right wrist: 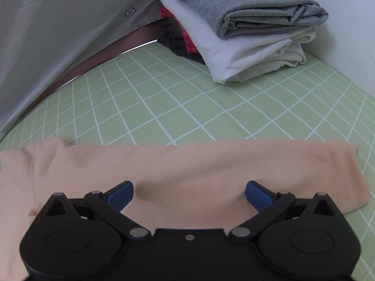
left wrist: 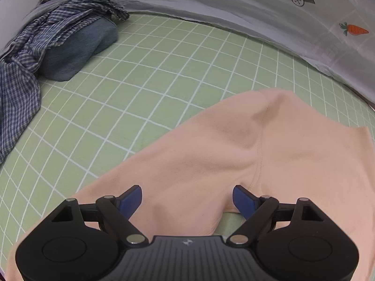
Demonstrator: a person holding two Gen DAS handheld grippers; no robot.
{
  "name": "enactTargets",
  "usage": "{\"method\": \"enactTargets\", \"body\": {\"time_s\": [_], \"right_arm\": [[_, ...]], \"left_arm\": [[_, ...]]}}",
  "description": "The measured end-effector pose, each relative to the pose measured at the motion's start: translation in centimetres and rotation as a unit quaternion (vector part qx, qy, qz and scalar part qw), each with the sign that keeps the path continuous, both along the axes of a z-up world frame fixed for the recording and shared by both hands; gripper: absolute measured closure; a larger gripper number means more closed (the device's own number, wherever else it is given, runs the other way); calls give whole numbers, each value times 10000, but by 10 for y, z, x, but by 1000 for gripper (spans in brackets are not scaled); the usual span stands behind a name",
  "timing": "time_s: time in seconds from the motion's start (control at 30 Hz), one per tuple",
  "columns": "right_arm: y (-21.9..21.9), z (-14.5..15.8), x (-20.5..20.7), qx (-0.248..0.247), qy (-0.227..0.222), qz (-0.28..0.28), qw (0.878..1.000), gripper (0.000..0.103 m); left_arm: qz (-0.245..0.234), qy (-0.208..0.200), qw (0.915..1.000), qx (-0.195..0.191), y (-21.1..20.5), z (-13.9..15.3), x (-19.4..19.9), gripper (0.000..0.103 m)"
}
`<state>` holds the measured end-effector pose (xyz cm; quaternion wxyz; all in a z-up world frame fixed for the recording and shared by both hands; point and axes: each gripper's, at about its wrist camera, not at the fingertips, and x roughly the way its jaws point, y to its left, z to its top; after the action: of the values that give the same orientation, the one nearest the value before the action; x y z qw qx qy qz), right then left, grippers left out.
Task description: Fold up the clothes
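A bed covered in a green sheet with a white grid (left wrist: 164, 75) carries everything. A peach garment (left wrist: 234, 154) lies spread flat near the front edge. At the far left corner sits a heap — a blue checked shirt (left wrist: 28, 53) draped over folded blue-grey cloth (left wrist: 79, 51). Toward the far right corner stands a folded stack (right wrist: 246, 35) — grey on top, white beneath. A pale printed sheet (left wrist: 234, 7) borders the far edge.
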<state>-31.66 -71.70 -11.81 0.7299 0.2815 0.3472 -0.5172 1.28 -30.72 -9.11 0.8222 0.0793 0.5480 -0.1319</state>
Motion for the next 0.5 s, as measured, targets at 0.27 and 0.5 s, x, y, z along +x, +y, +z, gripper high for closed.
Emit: {"method": "enactTargets", "body": {"time_s": [0.27,0.5], "right_arm": [[1,-3,-33,-245,182,-483,9984,0],[-9,3,-19,-82,444,-516,9976,0]], "left_arm": [[-10,164,9998,150,-29,-19,21,16],[-98,50,9999,86,-33,-16,30,15]]}}
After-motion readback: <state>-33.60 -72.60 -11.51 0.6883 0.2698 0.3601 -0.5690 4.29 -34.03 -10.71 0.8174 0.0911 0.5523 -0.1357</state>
